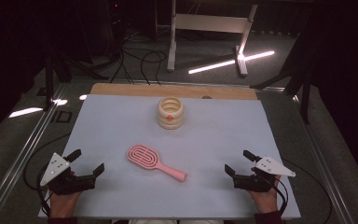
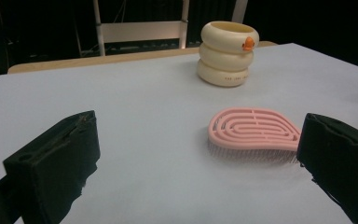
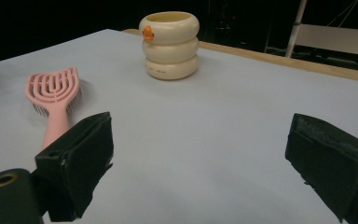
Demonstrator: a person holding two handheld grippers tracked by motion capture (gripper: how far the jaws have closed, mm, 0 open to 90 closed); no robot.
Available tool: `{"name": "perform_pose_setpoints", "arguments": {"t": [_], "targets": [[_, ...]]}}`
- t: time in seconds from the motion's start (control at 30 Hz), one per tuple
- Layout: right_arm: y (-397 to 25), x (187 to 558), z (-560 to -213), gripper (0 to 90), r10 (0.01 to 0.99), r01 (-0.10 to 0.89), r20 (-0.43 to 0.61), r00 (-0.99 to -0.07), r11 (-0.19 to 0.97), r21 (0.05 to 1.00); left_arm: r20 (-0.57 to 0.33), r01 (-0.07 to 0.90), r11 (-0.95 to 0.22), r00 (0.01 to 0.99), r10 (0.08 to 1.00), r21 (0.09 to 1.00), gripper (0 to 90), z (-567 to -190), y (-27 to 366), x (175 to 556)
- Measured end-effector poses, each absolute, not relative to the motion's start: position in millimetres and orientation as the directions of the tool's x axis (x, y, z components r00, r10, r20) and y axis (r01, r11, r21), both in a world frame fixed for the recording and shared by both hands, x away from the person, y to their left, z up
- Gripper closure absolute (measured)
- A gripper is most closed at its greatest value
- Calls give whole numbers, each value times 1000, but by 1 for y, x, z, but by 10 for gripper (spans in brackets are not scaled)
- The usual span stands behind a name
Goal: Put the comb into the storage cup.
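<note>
Pink hairbrush [image 1: 154, 161] lies flat, bristles down, near the middle of the desk [image 1: 121, 121], handle toward the right; cream ringed cup [image 1: 170, 112] stands upright well beyond it. Left claw [image 1: 89, 162] and right claw [image 1: 236, 163] both rest at the near edge, jaws apart, holding nothing. Likely best: right claw closes across the handle, low and square, before lifting.

Black grippers [image 1: 87, 161] with grey three-cornered plates; dark red sleeves.
</note>
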State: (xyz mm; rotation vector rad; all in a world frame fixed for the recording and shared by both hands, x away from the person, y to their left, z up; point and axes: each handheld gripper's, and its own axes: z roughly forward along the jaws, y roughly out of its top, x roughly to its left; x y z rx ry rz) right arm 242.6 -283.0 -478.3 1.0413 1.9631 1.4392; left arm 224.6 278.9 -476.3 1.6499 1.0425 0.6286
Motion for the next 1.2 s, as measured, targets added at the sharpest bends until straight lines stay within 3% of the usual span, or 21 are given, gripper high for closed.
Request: {"name": "perform_pose_setpoints", "arguments": {"t": [1.0,1.2], "targets": [[-283,242,-480,76,812,283,46,-582,150,947,-76,337,-117,507,859,934,18,-479,267,227],[-284,242,-480,77,812,281,44,-582,150,948,-56,343,-147,517,854,928,80,-479,260,227]]}}
